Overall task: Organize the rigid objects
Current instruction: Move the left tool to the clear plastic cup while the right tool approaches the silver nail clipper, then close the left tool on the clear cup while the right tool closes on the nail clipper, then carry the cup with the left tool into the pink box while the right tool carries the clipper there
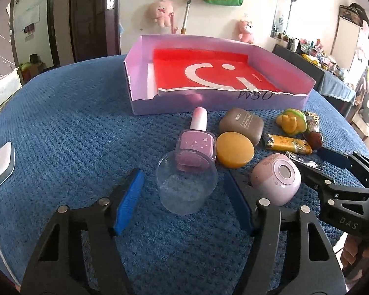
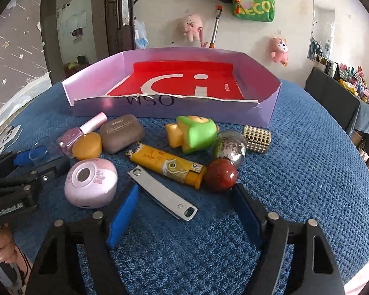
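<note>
1. Left gripper (image 1: 184,196) is sitting low over the blue cloth (image 1: 61,127) with its jaws spread wide, and a clear cup (image 1: 187,182) is lying between the pads, touching neither as far as I can see. Nothing gripped.
2. Right gripper (image 2: 184,211) is also hanging wide open, with the nail clipper (image 2: 162,194) lying slantwise between its fingers, not pinched.
3. The purple box (image 1: 140,103) is sitting at the far side of the cloth, with a red sheet (image 1: 209,73) lying flat in the bottom. None of the small stuff is in it yet.
4. Everything else is crowding together on the near side of the box: a nail polish (image 1: 195,145) is lying just behind the cup with its cap pointing at the box, an orange disc (image 1: 235,152) is touching it on the right, and a brown case (image 1: 242,125) is sitting just past the disc.
5. A pink pod (image 2: 91,183) is resting left of the clipper, near the left gripper's arm.
6. Right of that, a yellow lighter (image 2: 167,167) is lying slantwise, its end touching a red ball (image 2: 221,174).
7. Behind those, a green-yellow toy (image 2: 192,132) is lying on its side, with a shiny ball (image 2: 228,150) and a studded block (image 2: 257,139) sitting to its right.
</note>
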The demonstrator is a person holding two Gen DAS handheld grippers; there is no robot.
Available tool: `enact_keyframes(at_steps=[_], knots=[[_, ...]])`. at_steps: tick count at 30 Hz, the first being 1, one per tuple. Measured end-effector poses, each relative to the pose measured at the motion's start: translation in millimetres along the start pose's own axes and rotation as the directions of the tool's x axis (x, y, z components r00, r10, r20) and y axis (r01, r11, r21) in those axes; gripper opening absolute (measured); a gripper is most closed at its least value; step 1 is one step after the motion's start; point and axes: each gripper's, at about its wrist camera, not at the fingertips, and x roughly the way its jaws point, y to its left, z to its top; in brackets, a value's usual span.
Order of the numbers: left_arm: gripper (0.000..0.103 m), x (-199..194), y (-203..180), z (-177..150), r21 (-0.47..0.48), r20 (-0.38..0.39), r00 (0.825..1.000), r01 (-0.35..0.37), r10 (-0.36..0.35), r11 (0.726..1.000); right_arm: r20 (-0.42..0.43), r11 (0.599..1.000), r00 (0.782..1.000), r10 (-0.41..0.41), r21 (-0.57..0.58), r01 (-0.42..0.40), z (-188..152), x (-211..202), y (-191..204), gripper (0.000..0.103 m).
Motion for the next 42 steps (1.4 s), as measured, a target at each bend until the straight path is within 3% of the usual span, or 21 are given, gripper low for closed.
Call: enact_keyframes(at_steps=[3, 5, 10, 22, 42], knots=[[0.052, 0, -2, 1, 0.013, 0.000, 1.000, -0.003, 0.003, 1.000, 0.000, 1.000, 1.000, 0.021, -0.018, -0.021, -1, -3, 4, 0.061], [0.038, 0, -3, 2, 0.022, 0.003, 1.000, -0.007, 0.007, 1.000, 0.005, 0.999, 0.999, 0.036, -0.032, -0.035, -2, -5, 7, 0.049], [0.037, -3, -3, 2, 0.016, 0.009, 1.000, 0.000, 0.000, 1.000, 0.023, 0.992, 0.993, 0.118, -0.038, -0.117, -6, -11, 6, 0.017], [0.037, -28, -11, 12, 0.031, 0.080, 0.997, -0.018, 0.015, 0.999, 0.094, 0.981, 0.977, 0.194, -0.027, -0.192, -5, -29, 8, 0.015], [0.037, -39, -13, 16, 0.037, 0.113, 0.993, -0.020, 0.015, 0.999, 0.148, 0.983, 0.972, 0.182, -0.037, -0.178, 5, -44, 3, 0.015]])
